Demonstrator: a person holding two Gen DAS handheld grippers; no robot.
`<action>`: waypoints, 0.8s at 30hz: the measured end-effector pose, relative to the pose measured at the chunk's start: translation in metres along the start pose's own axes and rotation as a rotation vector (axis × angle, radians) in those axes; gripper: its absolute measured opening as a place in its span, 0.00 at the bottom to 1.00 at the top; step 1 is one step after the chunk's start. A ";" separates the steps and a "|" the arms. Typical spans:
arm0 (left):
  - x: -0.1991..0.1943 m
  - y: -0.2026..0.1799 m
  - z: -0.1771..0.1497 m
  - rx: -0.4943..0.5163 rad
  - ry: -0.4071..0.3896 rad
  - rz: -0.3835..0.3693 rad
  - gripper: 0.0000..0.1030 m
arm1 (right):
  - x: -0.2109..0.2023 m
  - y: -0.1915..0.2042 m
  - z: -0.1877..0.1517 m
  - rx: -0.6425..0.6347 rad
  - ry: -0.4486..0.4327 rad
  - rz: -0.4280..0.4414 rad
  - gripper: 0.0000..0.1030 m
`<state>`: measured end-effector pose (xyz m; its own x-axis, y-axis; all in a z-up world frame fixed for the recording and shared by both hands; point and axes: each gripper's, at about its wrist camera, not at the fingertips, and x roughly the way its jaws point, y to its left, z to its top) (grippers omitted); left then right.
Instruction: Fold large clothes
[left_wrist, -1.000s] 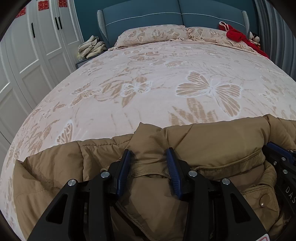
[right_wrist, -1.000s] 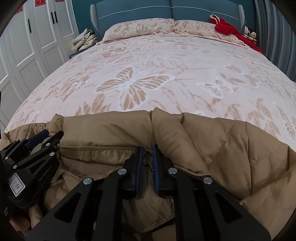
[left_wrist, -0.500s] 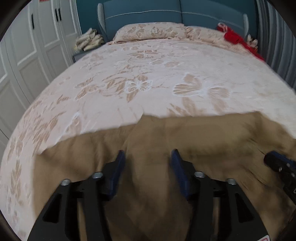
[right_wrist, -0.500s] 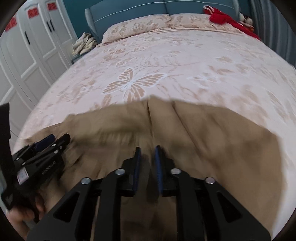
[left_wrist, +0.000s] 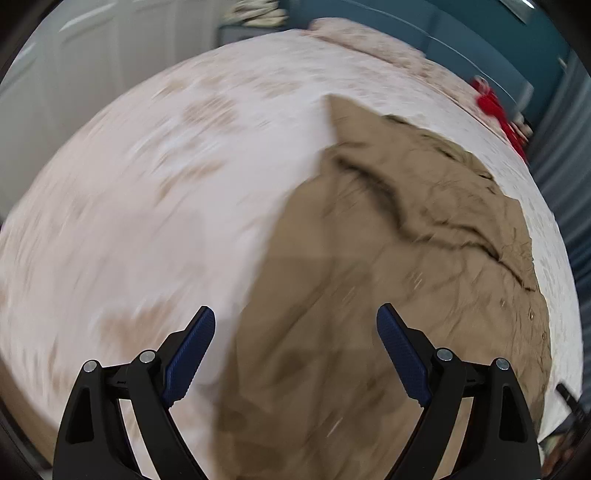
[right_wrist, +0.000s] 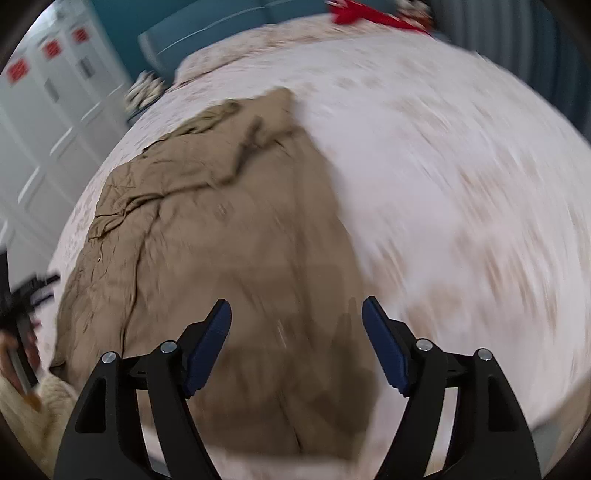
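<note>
Tan padded coat (left_wrist: 388, 266): flat on bed (left_wrist: 147, 192), 1 o'clock of left tool (left_wrist: 295, 350). Left tool, right tool (right_wrist: 295, 343): jaws just opened, apart, nothing between. Next fold: grip matching edges, lift evenly

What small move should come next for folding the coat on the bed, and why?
Probably bring each gripper down onto a side edge of the coat to fold it inward. The left gripper and right gripper have just opened; both hang empty above it.

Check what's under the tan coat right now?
The tan coat lies spread on the butterfly-print bedspread, which shows all around it. Whatever sits beneath the coat itself is covered. Neither gripper holds it.
</note>
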<state>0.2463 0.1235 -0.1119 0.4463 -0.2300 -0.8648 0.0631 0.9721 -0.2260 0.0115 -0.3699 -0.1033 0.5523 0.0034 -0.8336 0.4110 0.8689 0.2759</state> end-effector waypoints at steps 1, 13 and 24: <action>-0.002 0.007 -0.006 -0.015 0.005 0.002 0.84 | -0.003 -0.006 -0.009 0.029 0.002 0.001 0.69; 0.015 0.034 -0.052 -0.202 0.065 -0.066 0.84 | 0.010 -0.028 -0.059 0.284 0.063 0.122 0.71; 0.009 0.019 -0.074 -0.086 0.097 -0.096 0.32 | 0.005 -0.014 -0.064 0.202 0.049 0.078 0.10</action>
<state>0.1855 0.1370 -0.1572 0.3535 -0.3293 -0.8755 0.0228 0.9387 -0.3439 -0.0379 -0.3510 -0.1417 0.5541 0.0953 -0.8270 0.5079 0.7484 0.4266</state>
